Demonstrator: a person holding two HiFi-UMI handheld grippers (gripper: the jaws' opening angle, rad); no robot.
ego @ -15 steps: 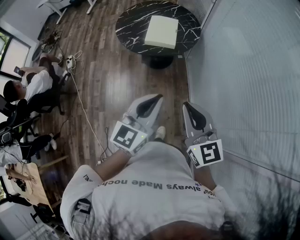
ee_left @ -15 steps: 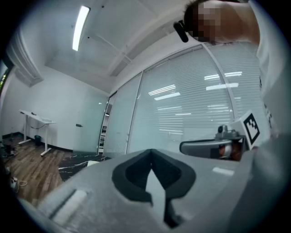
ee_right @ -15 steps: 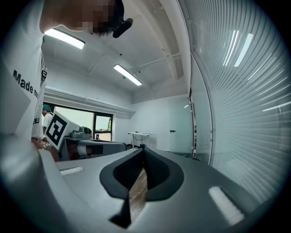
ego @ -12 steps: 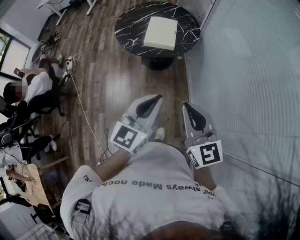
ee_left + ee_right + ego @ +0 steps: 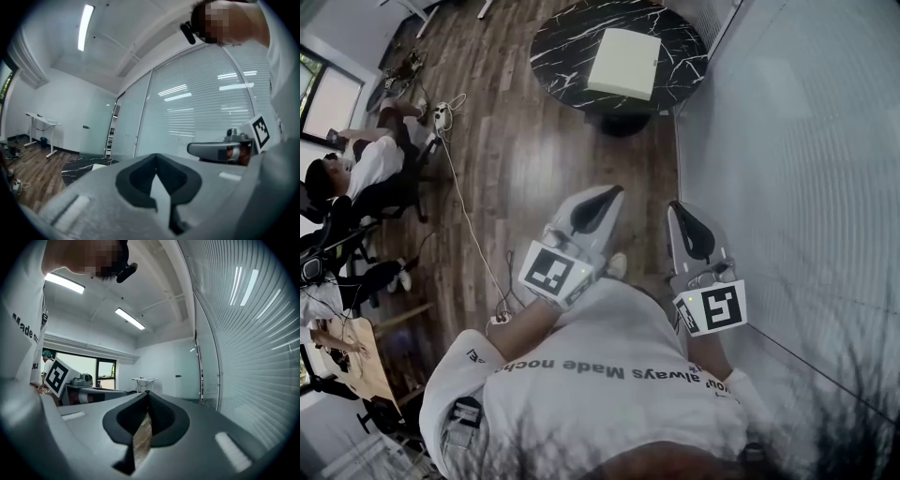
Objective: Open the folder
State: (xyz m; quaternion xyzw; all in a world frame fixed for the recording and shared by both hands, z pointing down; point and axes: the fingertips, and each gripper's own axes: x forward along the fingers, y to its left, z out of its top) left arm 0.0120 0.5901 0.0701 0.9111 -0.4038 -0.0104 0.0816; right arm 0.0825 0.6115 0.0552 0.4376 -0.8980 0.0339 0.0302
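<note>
The folder (image 5: 624, 63) lies flat and closed on the round black table (image 5: 562, 47), on the side of the table near the glass wall (image 5: 787, 141). Both grippers are well away from the table, held close to the person's body. The left gripper (image 5: 617, 192) has its jaws pressed together with nothing in them. The right gripper (image 5: 672, 205) is the same, closed and empty. Nothing is opened yet. Closed jaws cannot pinch the cover, so they might just push the folder across the smooth table top. A white cable (image 5: 469, 217) runs over the floor beside the table and could trip a foot on the way there.
</note>
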